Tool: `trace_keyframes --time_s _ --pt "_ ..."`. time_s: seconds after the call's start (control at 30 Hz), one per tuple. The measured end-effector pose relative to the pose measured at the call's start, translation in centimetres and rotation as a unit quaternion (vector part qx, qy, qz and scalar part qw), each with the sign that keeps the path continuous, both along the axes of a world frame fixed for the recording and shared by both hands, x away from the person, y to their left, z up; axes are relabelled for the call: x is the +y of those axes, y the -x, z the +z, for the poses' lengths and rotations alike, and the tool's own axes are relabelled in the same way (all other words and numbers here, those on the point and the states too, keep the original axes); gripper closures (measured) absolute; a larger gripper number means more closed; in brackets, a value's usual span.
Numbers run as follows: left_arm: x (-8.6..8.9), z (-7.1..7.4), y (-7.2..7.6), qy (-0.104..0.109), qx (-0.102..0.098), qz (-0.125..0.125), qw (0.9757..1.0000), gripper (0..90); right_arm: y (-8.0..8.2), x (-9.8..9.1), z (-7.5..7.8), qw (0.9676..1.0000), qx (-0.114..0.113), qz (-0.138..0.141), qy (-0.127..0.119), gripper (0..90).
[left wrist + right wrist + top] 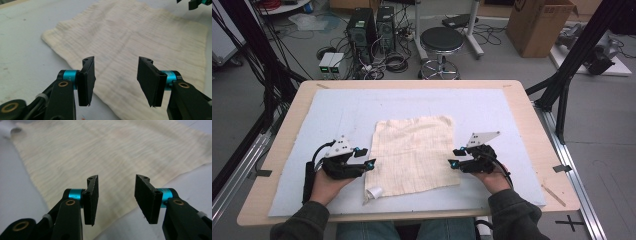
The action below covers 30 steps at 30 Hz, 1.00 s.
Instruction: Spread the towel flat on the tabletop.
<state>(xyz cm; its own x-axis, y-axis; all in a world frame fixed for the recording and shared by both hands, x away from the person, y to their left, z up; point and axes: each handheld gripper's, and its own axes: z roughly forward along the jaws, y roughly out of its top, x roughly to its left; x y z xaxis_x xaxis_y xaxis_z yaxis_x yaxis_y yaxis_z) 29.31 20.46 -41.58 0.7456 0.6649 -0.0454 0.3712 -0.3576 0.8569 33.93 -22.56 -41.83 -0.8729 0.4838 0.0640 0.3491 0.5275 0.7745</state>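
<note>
A cream, crinkled cloth [414, 152] lies flat on the pale blue mat [347, 107], its near-left corner curled over. My left gripper [365, 157] sits at the cloth's left edge, jaws open and empty. In the left gripper view the cloth [130, 37] spreads ahead of the open left gripper [116, 77]. My right gripper [455, 157] rests at the cloth's right edge, also open with nothing held. The right gripper view has the cloth [100, 152] beyond the parted right gripper [116, 196], with the curled corner [10, 130] at the far left.
The mat covers a light wooden table [532, 125]. Beyond the table's far edge stand a black stool [441, 41], computer towers [362, 30] with cables, and a cardboard box [537, 25]. Black frame posts rise at both sides of the table.
</note>
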Motion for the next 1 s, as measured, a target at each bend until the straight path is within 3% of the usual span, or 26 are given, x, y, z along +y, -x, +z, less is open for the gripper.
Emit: trace_keyframes --time_s 0.27,0.33,0.43,0.53,0.7,0.83,1.0 --pt "0.0 -1.3 1.6 -0.026 0.017 -0.039 0.9988 44.8 1.9 0.3 -1.1 0.9988 0.011 0.045 0.017 56.3" --pt "-0.1 -1.6 1.7 -0.030 0.023 -0.051 0.9980 45.0 2.1 0.5 -1.5 0.9980 0.008 0.053 0.034 57.6" --pt "-0.4 -2.0 1.7 -0.045 0.047 -0.076 0.9950 52.4 2.3 0.9 -1.8 0.9967 0.011 0.060 0.054 60.1" --pt "-0.9 -2.4 1.6 -0.066 0.063 -0.084 0.9923 54.2 2.6 1.2 -2.0 0.9961 0.006 0.060 0.065 64.1" --pt "-0.9 -2.5 1.7 -0.076 0.046 -0.079 0.9929 61.8 2.7 1.2 -2.0 0.9959 0.010 0.064 0.063 76.1" --pt "-0.9 -2.5 1.6 -0.078 0.043 -0.077 0.9931 69.7 2.6 1.2 -2.0 0.9955 0.027 0.072 0.055 87.8" --pt "-0.8 -2.5 1.6 -0.076 0.042 -0.080 0.9930 81.4 2.8 1.2 -1.8 0.9949 0.033 0.076 0.057 88.8"
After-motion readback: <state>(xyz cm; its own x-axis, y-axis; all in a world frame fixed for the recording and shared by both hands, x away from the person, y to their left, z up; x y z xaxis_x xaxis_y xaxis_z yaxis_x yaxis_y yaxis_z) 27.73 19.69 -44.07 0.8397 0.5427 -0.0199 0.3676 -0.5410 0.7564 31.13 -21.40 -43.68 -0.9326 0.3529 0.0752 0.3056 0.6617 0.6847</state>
